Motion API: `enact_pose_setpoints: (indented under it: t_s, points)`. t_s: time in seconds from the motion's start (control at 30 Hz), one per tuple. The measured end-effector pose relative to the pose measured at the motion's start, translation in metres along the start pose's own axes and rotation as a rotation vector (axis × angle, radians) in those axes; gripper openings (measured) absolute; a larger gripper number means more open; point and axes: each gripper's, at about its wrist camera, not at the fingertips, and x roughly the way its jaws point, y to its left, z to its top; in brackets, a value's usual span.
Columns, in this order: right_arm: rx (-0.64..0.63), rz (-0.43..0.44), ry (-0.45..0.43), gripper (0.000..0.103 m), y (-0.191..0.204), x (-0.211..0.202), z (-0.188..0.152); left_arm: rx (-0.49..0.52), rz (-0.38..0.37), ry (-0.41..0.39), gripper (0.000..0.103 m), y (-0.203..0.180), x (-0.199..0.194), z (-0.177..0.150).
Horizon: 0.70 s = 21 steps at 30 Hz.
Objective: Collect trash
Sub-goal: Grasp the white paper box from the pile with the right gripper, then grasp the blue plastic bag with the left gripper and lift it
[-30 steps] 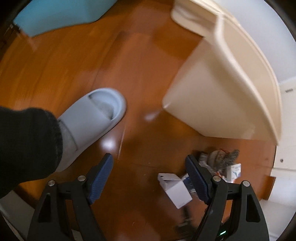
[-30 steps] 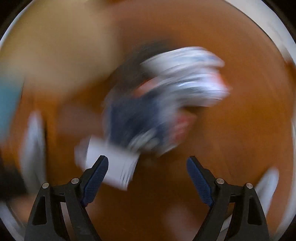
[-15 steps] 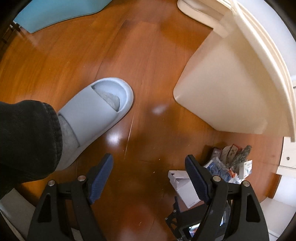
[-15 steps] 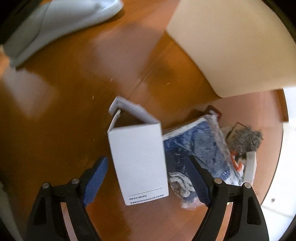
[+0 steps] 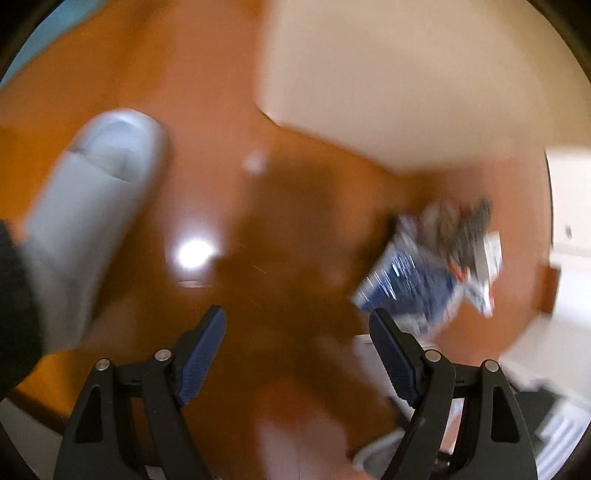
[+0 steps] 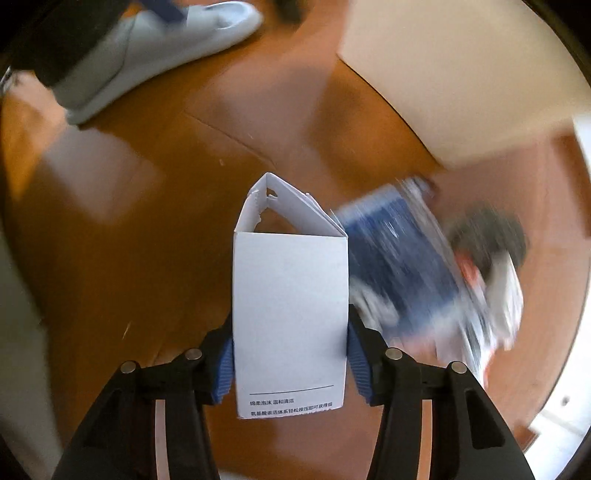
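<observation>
My right gripper [image 6: 290,354] is shut on a white cardboard box [image 6: 290,295] with an open top flap, held above the wooden floor. Right of it lies a blurred pile of trash: a blue plastic wrapper [image 6: 402,266] and a grey scrubber [image 6: 487,236]. The same pile shows in the left wrist view, with the blue wrapper [image 5: 413,284] ahead and right of my left gripper [image 5: 295,350], which is open and empty above the floor. A beige trash bin [image 5: 406,81] stands behind the pile and also shows in the right wrist view [image 6: 461,74].
A foot in a grey slipper [image 5: 88,206] stands on the floor at the left, seen also in the right wrist view [image 6: 155,44]. A white wall base [image 5: 569,206] runs along the right. A blue mat corner [image 5: 55,22] lies far left.
My right gripper has closed on the white box, which lay on the floor between open jaws half a second ago. The left gripper has swung toward the trash pile; its view is blurred.
</observation>
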Motion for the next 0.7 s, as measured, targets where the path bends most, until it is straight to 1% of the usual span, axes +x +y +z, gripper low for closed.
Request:
enact_pose_setpoints:
  t_s: [0.07, 0.1, 0.13, 0.17, 0.2, 0.23, 0.3, 0.37, 0.43, 0.5, 0.53, 0.57, 0.6, 0.63, 0.67, 0.7]
  points:
    - [0.06, 0.015, 0.017, 0.054, -0.023, -0.02, -0.026, 0.103, 0.023, 0.02, 0.079, -0.023, 0.017, -0.002]
    - [0.128, 0.013, 0.018, 0.054, -0.039, -0.029, -0.043, 0.172, 0.035, 0.022, 0.079, -0.039, 0.026, -0.003]
    - [0.184, 0.009, 0.008, 0.054, -0.052, -0.032, -0.055, 0.218, 0.047, 0.024, 0.079, -0.05, 0.033, -0.003]
    - [0.289, 0.007, -0.016, 0.054, -0.07, -0.038, -0.074, 0.266, 0.062, 0.022, 0.079, -0.062, 0.039, -0.003]
    - [0.358, 0.012, -0.027, 0.054, -0.082, -0.039, -0.085, 0.294, 0.074, 0.018, 0.079, -0.07, 0.044, -0.003]
    - [0.4, 0.013, -0.025, 0.054, -0.104, -0.041, -0.082, 0.331, 0.092, 0.008, 0.079, -0.079, 0.05, -0.001]
    - [0.459, -0.02, -0.029, 0.054, -0.124, -0.041, -0.098, 0.392, 0.123, -0.004, 0.079, -0.094, 0.063, 0.003]
    - [0.509, -0.005, -0.049, 0.054, -0.145, -0.044, -0.109, 0.42, 0.142, -0.006, 0.079, -0.101, 0.075, 0.01]
    - [0.544, 0.007, -0.081, 0.054, -0.161, -0.044, -0.111, 0.427, 0.143, 0.01, 0.079, -0.103, 0.086, 0.017]
    - [0.573, 0.023, -0.106, 0.054, -0.162, -0.047, -0.11, 0.416, 0.125, 0.043, 0.079, -0.101, 0.099, 0.022]
    - [0.575, 0.03, -0.118, 0.054, -0.161, -0.048, -0.108, 0.412, 0.104, 0.055, 0.079, -0.101, 0.103, 0.023]
    - [0.57, 0.033, -0.123, 0.055, -0.162, -0.044, -0.113, 0.416, 0.087, 0.055, 0.079, -0.103, 0.104, 0.023]
    - [0.559, 0.034, -0.124, 0.055, -0.161, -0.042, -0.11, 0.428, 0.082, 0.034, 0.079, -0.106, 0.103, 0.021]
    - [0.551, 0.035, -0.12, 0.055, -0.165, -0.031, -0.107, 0.437, 0.077, 0.02, 0.074, -0.108, 0.101, 0.02]
    - [0.546, 0.038, -0.114, 0.055, -0.162, -0.029, -0.105, 0.446, 0.062, 0.014, 0.063, -0.111, 0.102, 0.016]
    - [0.544, 0.043, -0.108, 0.055, -0.159, -0.031, -0.105, 0.452, 0.03, 0.027, 0.058, -0.114, 0.103, 0.014]
